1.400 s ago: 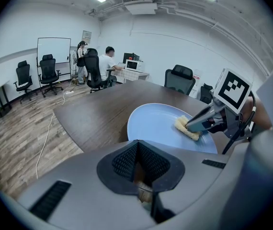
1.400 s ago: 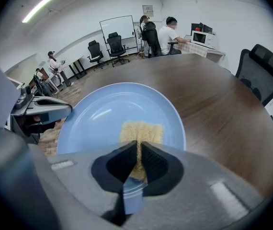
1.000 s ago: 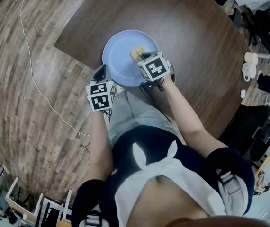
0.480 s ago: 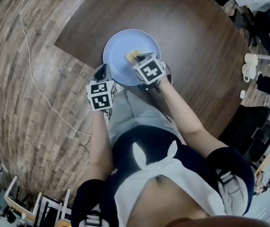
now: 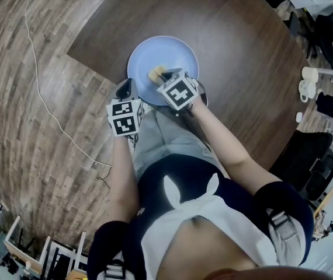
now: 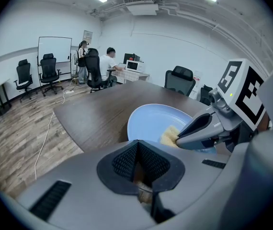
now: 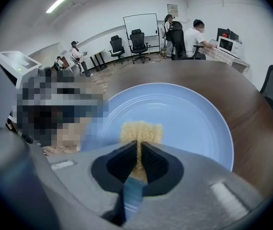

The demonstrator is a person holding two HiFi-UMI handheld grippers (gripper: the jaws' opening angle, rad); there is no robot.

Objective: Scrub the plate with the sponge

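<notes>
Two tools show in the head view. The left tool (image 5: 124,88) sits at the edge of the dark tabletop (image 5: 231,34), just beside the blue plate (image 5: 169,51). The right tool (image 5: 164,74) reaches over the plate with the yellow sponge (image 5: 155,73) at its tip.

Left gripper view: the left tool's jaws are pressed together with nothing clearly between them. Beyond them, the sponge rests on the plate at the right tool's tip.

Right gripper view: the right tool is clenched on the sponge, which lies on the plate's near side.
</notes>
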